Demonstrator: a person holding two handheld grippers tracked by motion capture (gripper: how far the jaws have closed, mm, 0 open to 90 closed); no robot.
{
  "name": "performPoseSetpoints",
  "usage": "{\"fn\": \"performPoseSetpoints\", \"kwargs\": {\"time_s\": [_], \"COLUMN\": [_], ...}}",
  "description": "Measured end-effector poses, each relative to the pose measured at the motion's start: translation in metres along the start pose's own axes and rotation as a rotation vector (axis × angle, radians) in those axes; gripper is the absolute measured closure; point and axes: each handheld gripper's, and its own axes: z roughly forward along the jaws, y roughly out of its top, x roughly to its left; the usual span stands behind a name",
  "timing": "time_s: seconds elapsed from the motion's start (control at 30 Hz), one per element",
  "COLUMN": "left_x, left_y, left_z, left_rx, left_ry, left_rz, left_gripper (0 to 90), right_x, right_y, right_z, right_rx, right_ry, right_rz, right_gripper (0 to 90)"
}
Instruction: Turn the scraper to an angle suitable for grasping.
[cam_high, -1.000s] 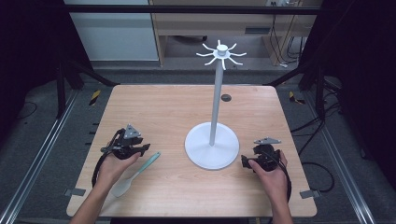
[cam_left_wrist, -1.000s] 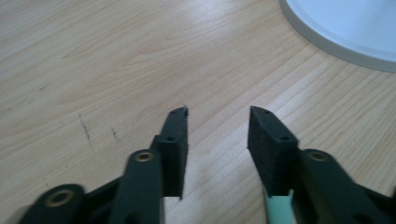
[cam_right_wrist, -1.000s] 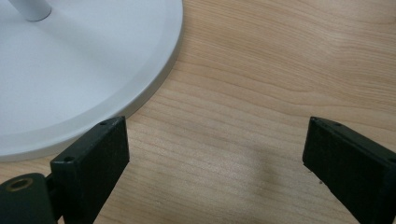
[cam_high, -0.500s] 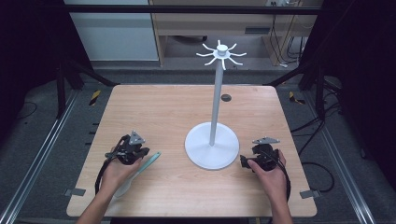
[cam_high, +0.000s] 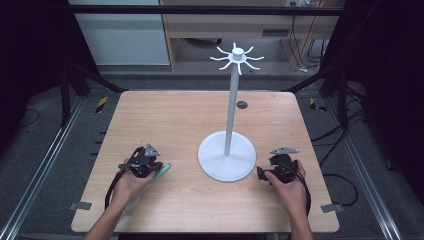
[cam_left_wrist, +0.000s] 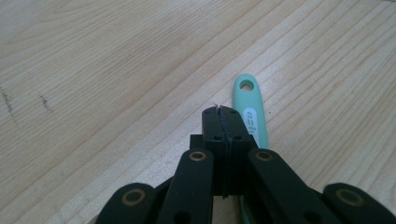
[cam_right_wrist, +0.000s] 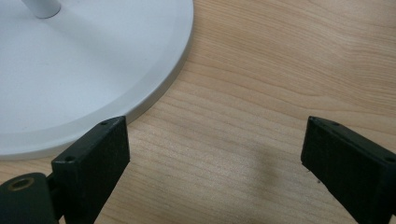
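A utensil with a teal handle lies flat on the wooden table; the handle's end has a hanging hole. My left gripper is shut with nothing between its jaws, low over the table, and the handle runs along its right side and under it. In the high view the left gripper sits at the front left with the teal handle poking out beside it. My right gripper is open over bare wood, beside the white stand's base. From above, the right gripper is just right of that base.
The white stand's thin pole rises from the round base to a crown of short hooks. A small dark round hole sits in the table's far side. Metal rails run along both sides of the table.
My left gripper has moved a little right and toward the person, coming down over the utensil so the hand now covers most of it. The right gripper has stayed put.
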Motion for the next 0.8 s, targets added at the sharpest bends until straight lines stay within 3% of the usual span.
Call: {"fn": "performPoseSetpoints", "kwargs": {"time_s": [0.13, 0.3, 0.53, 0.8], "left_x": [-0.002, -0.009, -0.032, -0.047], "left_y": [0.0, 0.001, 0.004, 0.007], "left_z": [0.002, 0.001, -0.002, -0.006], "left_rx": [0.002, 0.004, 0.022, 0.022], "left_ry": [-0.001, -0.051, -0.077, -0.089], "left_rz": [0.008, 0.013, 0.09, 0.154], "left_gripper": [90.0, 90.0, 90.0, 90.0], "right_x": [0.0, 0.0, -0.001, 0.0], "right_y": [0.0, 0.0, 0.0, 0.0], "right_z": [0.0, 0.0, 0.0, 0.0], "right_rx": [-0.001, 0.0, -0.002, -0.002], "right_ry": [0.001, 0.002, 0.004, 0.008], "right_rz": [0.0, 0.001, 0.004, -0.001], "right_gripper": [8.2, 8.2, 8.2, 8.2]}}
